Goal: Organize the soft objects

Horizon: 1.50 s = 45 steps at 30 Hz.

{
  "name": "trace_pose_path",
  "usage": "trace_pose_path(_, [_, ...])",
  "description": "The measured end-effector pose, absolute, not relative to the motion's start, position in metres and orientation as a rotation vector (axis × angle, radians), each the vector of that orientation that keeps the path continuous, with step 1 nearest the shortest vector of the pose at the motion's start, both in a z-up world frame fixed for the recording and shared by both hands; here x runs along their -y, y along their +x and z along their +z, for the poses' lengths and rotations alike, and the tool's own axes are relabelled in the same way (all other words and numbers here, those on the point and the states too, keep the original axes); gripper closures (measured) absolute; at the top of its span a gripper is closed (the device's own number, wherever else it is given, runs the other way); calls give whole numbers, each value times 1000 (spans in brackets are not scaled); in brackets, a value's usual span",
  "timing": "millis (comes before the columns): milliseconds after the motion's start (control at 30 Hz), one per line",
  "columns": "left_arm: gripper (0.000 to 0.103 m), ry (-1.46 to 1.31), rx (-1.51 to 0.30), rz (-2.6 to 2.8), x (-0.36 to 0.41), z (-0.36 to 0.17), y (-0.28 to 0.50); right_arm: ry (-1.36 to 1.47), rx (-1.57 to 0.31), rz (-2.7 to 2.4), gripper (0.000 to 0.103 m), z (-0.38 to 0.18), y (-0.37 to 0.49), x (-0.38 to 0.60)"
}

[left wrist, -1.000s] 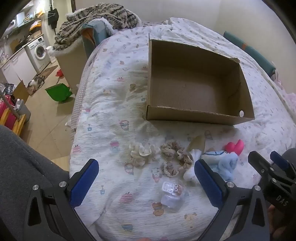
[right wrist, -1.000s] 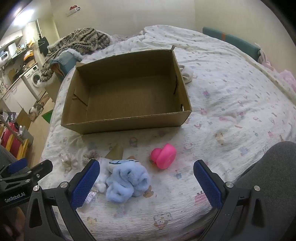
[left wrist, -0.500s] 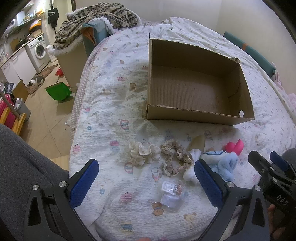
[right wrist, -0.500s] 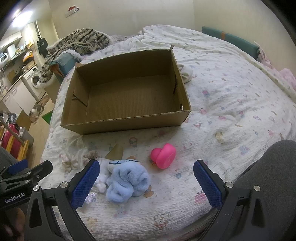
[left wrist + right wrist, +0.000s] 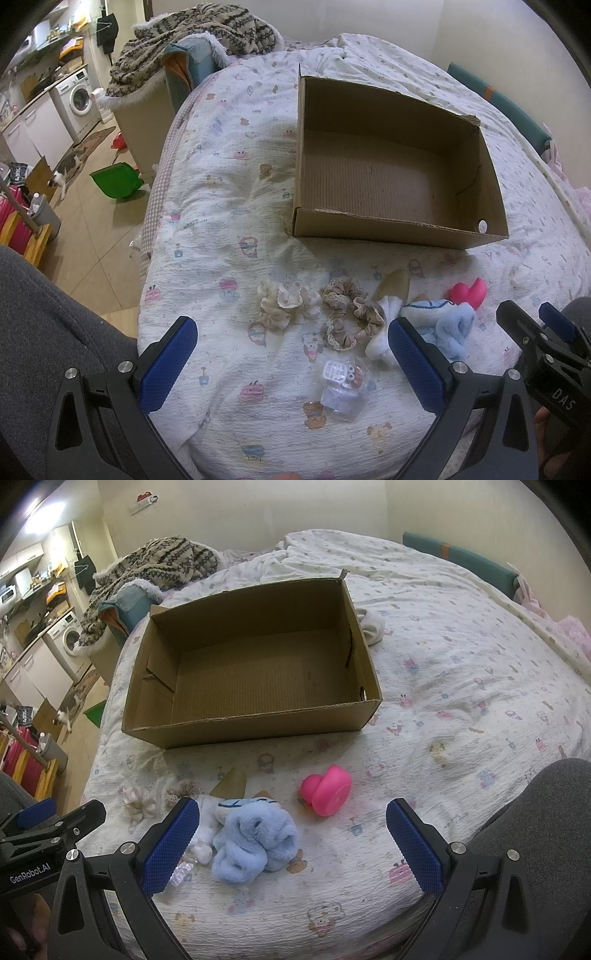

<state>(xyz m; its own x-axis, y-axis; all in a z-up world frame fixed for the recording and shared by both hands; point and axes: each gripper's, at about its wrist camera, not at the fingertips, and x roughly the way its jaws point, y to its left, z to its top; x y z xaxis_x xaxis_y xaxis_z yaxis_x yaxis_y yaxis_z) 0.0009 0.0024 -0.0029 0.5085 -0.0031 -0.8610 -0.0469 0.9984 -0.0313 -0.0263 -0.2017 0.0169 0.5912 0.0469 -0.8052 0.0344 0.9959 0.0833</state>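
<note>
While hovering over the bed:
Left gripper: jaws gaping wide, holding nothing.
Right gripper: same.
Blue plush: lying before the empty box.
Scrunchies: lying alongside.

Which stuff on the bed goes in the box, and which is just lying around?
For the job: cardboard box, cream scrunchie, beige scrunchie, blue plush toy, pink heart.

Just lying about: knitted blanket, green dustpan, washing machine.
</note>
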Motion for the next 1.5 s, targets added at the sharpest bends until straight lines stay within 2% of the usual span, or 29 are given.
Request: trace_pose_path(1500, [0, -56, -1062, 17, -4, -10, 0, 104, -948, 6, 0, 13, -26, 203])
